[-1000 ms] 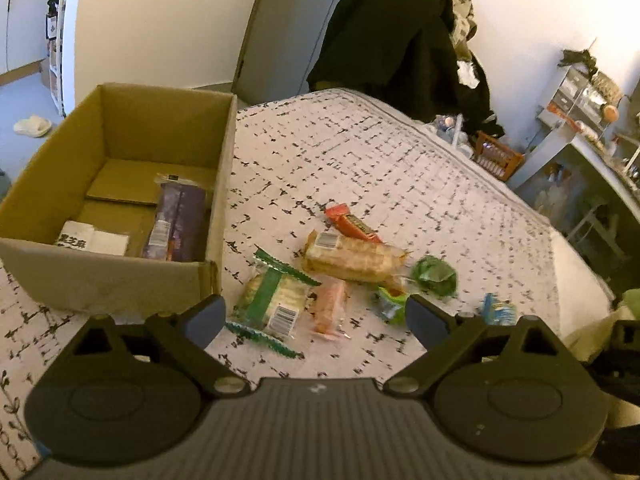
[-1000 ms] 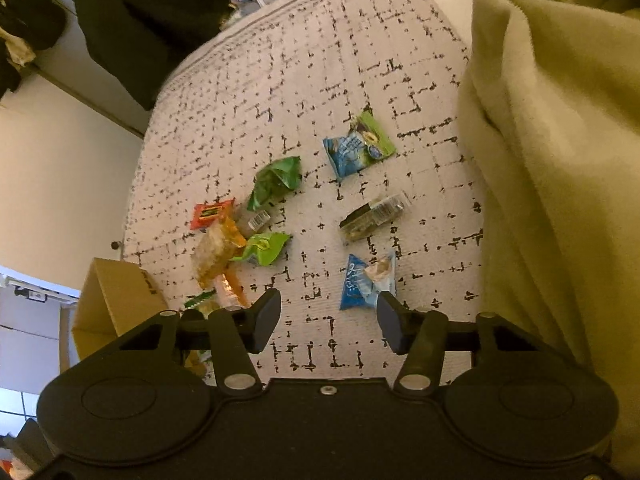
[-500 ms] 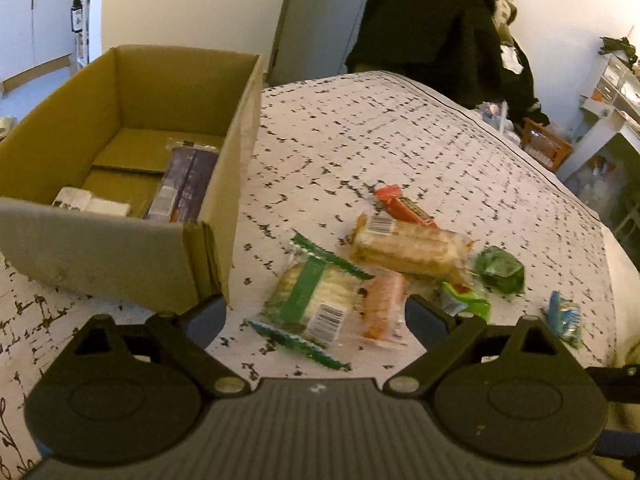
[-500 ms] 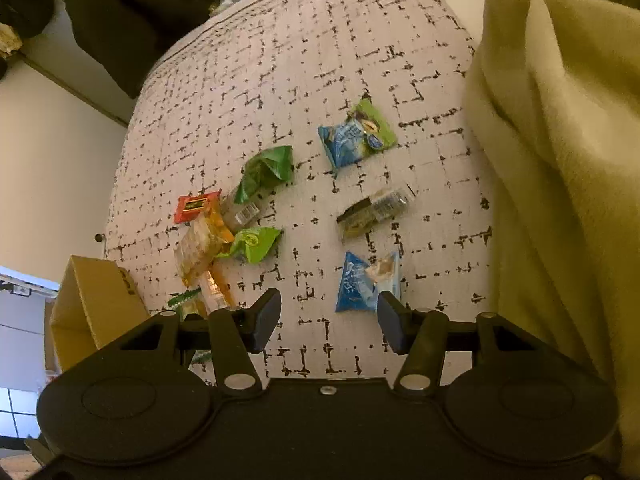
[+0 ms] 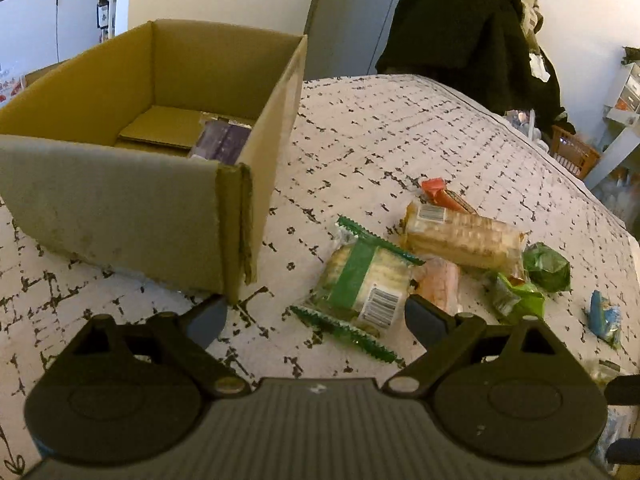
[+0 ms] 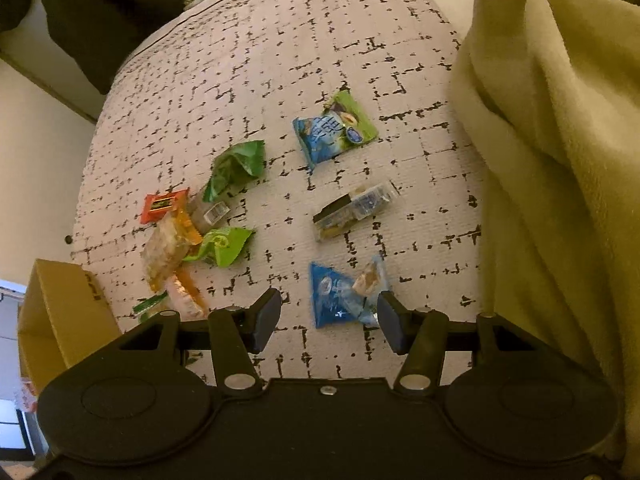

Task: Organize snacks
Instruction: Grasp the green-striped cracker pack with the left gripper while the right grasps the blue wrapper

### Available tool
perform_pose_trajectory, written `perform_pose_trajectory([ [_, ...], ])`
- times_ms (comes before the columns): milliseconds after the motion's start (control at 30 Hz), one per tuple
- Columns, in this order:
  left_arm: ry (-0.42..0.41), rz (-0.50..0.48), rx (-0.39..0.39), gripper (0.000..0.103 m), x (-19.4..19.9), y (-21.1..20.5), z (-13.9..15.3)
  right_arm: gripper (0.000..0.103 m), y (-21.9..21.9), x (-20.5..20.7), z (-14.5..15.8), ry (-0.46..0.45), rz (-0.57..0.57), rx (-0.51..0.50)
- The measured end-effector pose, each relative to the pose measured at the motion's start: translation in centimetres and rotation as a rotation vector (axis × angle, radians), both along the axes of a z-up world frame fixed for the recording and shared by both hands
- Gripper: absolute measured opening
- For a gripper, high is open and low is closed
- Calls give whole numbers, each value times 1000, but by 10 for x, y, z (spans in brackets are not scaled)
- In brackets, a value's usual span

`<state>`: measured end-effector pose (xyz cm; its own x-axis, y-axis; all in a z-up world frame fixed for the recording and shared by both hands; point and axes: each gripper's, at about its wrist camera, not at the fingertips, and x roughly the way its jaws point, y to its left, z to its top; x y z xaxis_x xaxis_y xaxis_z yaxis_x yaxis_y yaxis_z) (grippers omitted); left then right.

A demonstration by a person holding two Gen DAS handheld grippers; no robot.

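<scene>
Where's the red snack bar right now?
In the left wrist view the red snack bar lies right of the cardboard box, tucked behind the long cracker pack on the bedspread.

Open tool (image 6: 329, 318) above blue packet (image 6: 347, 295)

A box (image 5: 120, 208) stands on the bed (image 5: 400, 128), with a packet (image 5: 224, 142) inside it. Snack packs (image 5: 440, 256) lie scattered on the bed to its right; a blanket (image 6: 560, 160) lies beyond them.
</scene>
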<state>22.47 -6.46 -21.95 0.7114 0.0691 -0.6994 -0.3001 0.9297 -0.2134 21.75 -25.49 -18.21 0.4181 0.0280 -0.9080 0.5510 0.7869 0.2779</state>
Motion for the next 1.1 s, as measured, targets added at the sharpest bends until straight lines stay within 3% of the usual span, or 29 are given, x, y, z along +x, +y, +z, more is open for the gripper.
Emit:
perform_pose_trajectory([
  [233, -13, -19, 65, 94, -1, -11, -5, 53, 1, 5, -9, 28, -9, -16],
  [367, -13, -20, 108, 73, -3, -15, -4, 53, 5, 6, -11, 34, 1, -41],
  [467, -23, -57, 104, 68, -3, -17, -2, 54, 10, 8, -12, 40, 25, -70],
  [600, -21, -90, 122, 69, -3, -25, -2, 65, 13, 10, -14, 60, 47, -85],
  [733, -28, -75, 83, 73, 0, -21, -1, 78, 15, 12, -16, 78, 52, -101],
  [1100, -33, -14, 55, 87, 10, -28, -2, 79, 18, 18, -20, 79, 67, -134],
])
